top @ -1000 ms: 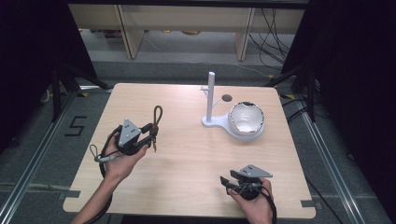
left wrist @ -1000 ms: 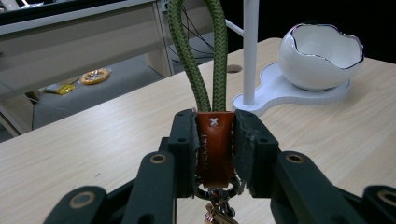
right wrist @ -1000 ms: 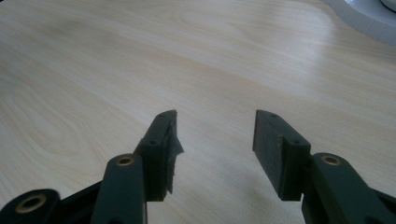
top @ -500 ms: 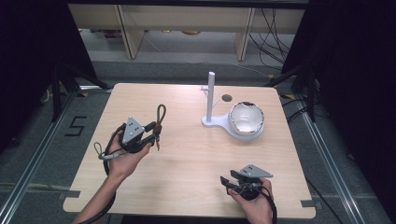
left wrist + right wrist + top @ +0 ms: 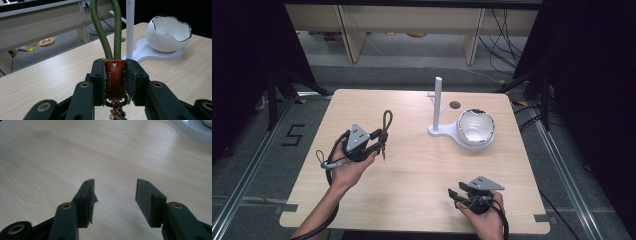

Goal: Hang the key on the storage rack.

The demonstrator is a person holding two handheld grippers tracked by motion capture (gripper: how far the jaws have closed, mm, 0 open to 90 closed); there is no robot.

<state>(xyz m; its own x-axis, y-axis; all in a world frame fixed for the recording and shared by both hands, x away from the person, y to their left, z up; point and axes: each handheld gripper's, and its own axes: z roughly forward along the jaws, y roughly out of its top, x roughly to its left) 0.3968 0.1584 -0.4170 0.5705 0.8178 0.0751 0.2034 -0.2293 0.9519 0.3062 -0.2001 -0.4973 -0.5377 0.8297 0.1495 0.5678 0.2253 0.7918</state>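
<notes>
Clamping the brown leather tab [image 5: 114, 77] of a green cord keychain [image 5: 386, 123] above the desk's [image 5: 412, 170] left half, the left gripper [image 5: 379, 142] holds something light and floppy; the tab looks the firmest hold. The right gripper [image 5: 455, 192] rests agape near the front edge.

Table [image 5: 412, 175]: pale wood-grain top, smooth, matt. Keychain strap [image 5: 106, 30]: olive-green braided cord, woven texture. Tab [image 5: 114, 77] on strap: brown leather-like, smooth, white cross stitch, faint embossed lettering. Metal ring [image 5: 117, 102] beneath tab, shiny. Fingers [image 5: 98, 80] of left gripper: black, matt, plastic-looking; brass-coloured rivets. Bowl [image 5: 475, 127]: glossy white, ceramic-looking, jagged eggshell rim with metallic edging. Stand [image 5: 438, 107]: white, smooth, plastic-looking.
</notes>
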